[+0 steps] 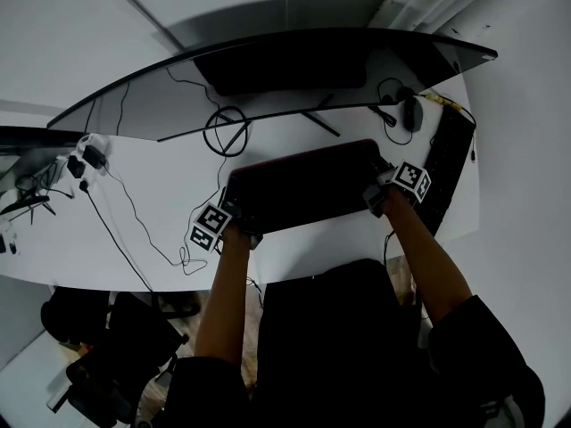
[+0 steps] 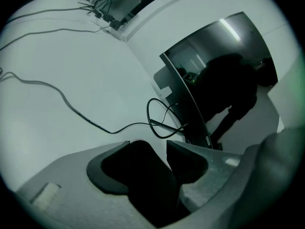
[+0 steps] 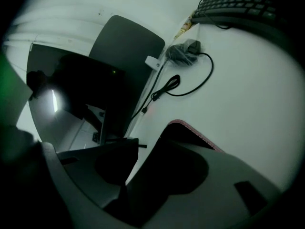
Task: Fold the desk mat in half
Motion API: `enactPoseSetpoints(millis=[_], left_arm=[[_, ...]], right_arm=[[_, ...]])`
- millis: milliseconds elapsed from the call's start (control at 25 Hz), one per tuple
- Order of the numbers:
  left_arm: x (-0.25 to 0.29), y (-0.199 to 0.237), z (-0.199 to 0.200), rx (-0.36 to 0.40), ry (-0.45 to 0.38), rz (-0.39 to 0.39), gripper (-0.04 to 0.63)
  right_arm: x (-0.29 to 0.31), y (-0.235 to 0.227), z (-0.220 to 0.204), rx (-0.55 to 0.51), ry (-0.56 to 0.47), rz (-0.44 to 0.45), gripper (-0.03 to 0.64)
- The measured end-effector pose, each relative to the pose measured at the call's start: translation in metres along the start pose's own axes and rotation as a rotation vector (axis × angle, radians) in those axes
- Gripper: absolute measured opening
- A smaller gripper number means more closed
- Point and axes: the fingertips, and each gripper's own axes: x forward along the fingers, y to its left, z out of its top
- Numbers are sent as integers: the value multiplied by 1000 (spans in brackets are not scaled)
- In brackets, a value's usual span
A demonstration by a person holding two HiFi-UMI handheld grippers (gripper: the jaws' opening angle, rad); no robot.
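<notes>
The dark desk mat (image 1: 303,185), with a reddish stitched edge, lies doubled over on the white desk (image 1: 152,194) in front of me. My left gripper (image 1: 239,230) is at the mat's near left corner and my right gripper (image 1: 376,194) at its near right corner. In the left gripper view the mat's dark edge (image 2: 143,175) sits between the jaws of the left gripper (image 2: 147,144), with a strip of white desk showing beside one jaw. In the right gripper view the mat's pink-edged corner (image 3: 186,130) lies by one jaw of the right gripper (image 3: 145,149), and a gap shows to the other jaw.
A wide curved monitor (image 1: 268,69) stands across the back of the desk. A black keyboard (image 1: 451,168) and a mouse (image 1: 410,114) lie at the right. Coiled cable (image 1: 227,132) and loose wires (image 1: 134,212) lie to the left, by plugs (image 1: 85,159).
</notes>
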Motion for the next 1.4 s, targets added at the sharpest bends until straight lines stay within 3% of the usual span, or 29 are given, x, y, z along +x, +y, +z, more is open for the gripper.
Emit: enactPoseSetpoints(millis=[200, 440, 720, 920, 1200, 1400], left_arm=[[-2, -3, -2, 76, 47, -28, 227], [-16, -25, 0, 223, 34, -83, 228], [-75, -58, -7, 442, 3, -193, 227], [-141, -92, -14, 540, -52, -322, 227], [-248, -126, -35, 734, -159, -508, 225], [-310, -127, -70, 781, -151, -685, 171]], right_arm=[[-8, 24, -2, -69, 22, 117, 156], [-30, 43, -3, -262, 36, 105, 156], [-86, 77, -26, -486, 22, 89, 156], [-138, 108, -51, -527, -48, 95, 156], [-214, 141, -98, -633, -172, 83, 155], [-258, 140, -152, -694, -181, 25, 151]])
